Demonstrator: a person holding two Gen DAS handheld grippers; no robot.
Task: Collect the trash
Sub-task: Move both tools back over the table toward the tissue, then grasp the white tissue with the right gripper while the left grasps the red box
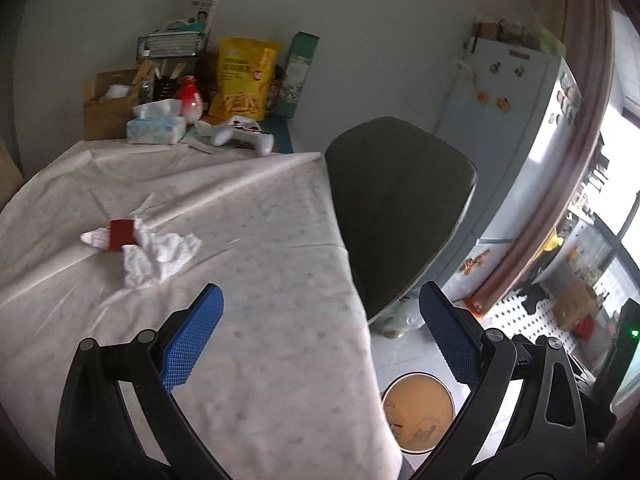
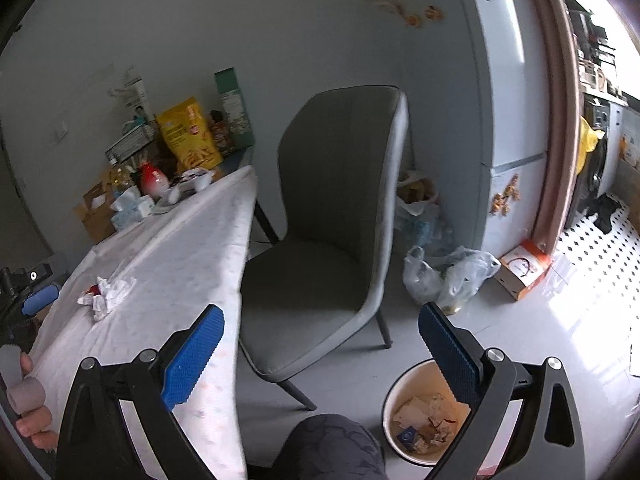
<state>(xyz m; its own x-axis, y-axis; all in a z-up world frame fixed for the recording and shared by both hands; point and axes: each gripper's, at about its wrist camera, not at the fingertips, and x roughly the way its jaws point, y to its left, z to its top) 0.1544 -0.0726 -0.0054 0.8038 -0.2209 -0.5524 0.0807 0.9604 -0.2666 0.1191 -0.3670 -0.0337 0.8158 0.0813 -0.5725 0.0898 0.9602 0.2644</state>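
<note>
Crumpled white tissues (image 1: 160,256) with a small red wrapper (image 1: 121,234) lie on the white tablecloth (image 1: 260,240), also in the right wrist view (image 2: 108,292). My left gripper (image 1: 320,336) is open and empty above the table's right edge, short of the tissues. A round bin (image 2: 424,416) with scraps of paper inside stands on the floor; in the left wrist view it (image 1: 418,412) looks orange inside. My right gripper (image 2: 320,344) is open and empty, over the chair and bin. The left gripper (image 2: 38,300) shows at the far left.
A grey chair (image 2: 332,220) stands at the table's side. At the table's far end are a tissue box (image 1: 156,128), a game controller (image 1: 244,134), a yellow snack bag (image 1: 244,80) and boxes. A fridge (image 2: 504,100) and plastic bags (image 2: 444,276) are beyond the chair.
</note>
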